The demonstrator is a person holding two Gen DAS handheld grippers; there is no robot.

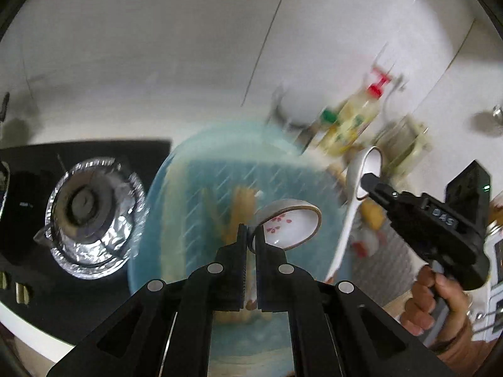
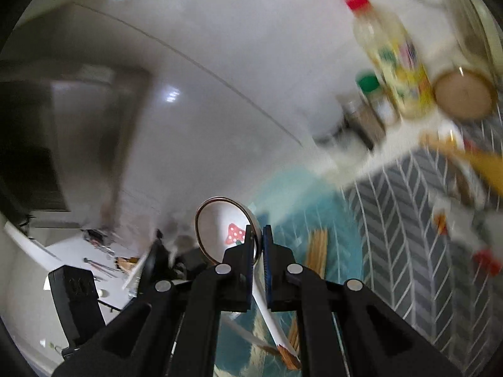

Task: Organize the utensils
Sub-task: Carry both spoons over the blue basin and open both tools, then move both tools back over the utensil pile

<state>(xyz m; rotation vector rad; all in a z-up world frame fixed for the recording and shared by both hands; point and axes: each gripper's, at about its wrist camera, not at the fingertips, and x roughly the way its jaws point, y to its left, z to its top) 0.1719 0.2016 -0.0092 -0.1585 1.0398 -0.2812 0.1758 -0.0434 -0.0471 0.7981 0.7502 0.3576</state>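
Nearest the left wrist lens, the left gripper point(image 1: 250, 232) sits at lower centre with its jaws pinched on the neck of a ceramic soup spoon with pink blossom print point(image 1: 290, 227); the bowl stands up just right of the fingertips, and the handle runs down between the pads toward the camera. Right of that, the right gripper point(image 1: 366, 180) reaches in from the lower right, carried by a hand point(image 1: 437, 301). Its jaws are clamped on a white ceramic spoon point(image 1: 349, 207), whose handle hangs down toward lower centre and whose bowl rises at upper right.

Seen from the right wrist view, the right gripper point(image 2: 258, 235) holds that spoon at the neck: the bowl carries a red mushroom print point(image 2: 234, 233) and the handle passes back between the pads to the bottom of the frame.

Beneath both spoons lies a light blue plastic basket point(image 1: 195, 163), motion-blurred; wooden chopsticks point(image 1: 242, 207) appear to lie inside it. Left of the basket is a gas burner ringed with foil point(image 1: 91, 220) on a black hob. Right of the basket, in the right wrist view, lies a grey herringbone mat point(image 2: 408, 220).

Farthest, against the white wall at upper right, stands a red-capped pump bottle point(image 1: 358, 116), beside a green-lidded jar point(image 2: 372, 97).
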